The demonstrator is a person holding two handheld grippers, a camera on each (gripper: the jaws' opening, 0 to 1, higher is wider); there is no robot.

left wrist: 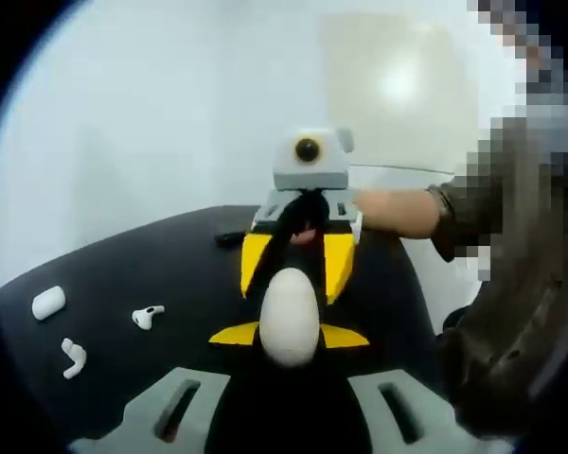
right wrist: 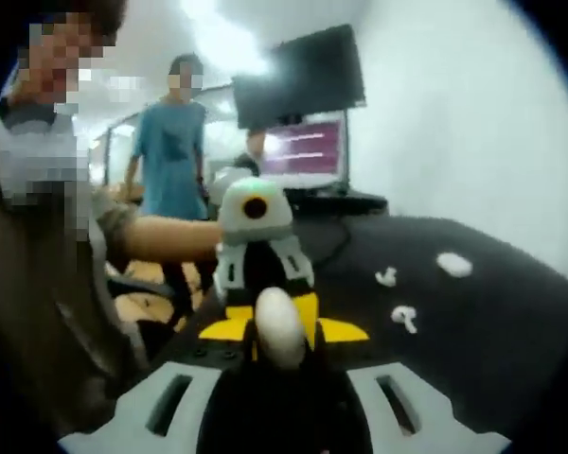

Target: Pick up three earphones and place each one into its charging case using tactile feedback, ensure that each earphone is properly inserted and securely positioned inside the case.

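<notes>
A white egg-shaped charging case (left wrist: 289, 317) (right wrist: 279, 326) is held above the black table (left wrist: 170, 274), between the two grippers, which face each other. My left gripper (left wrist: 289, 336) has its yellow tips pressed against both sides of the case. My right gripper (right wrist: 282, 331) is shut on the same case from the opposite side, and in the left gripper view its yellow fingers (left wrist: 256, 263) slant down onto the case. Two white earphones (left wrist: 149, 316) (left wrist: 73, 357) lie loose on the table, seen also as earphones (right wrist: 404, 318) (right wrist: 386, 276) in the right gripper view. Whether an earphone sits in the held case is hidden.
A small white closed case (left wrist: 48, 303) (right wrist: 454, 264) lies beyond the earphones near the table edge. A person's forearm (left wrist: 398, 210) reaches in behind the right gripper. A dark monitor (right wrist: 303, 80), a cable (right wrist: 336, 248) and a standing person (right wrist: 170, 151) are past the table's far end.
</notes>
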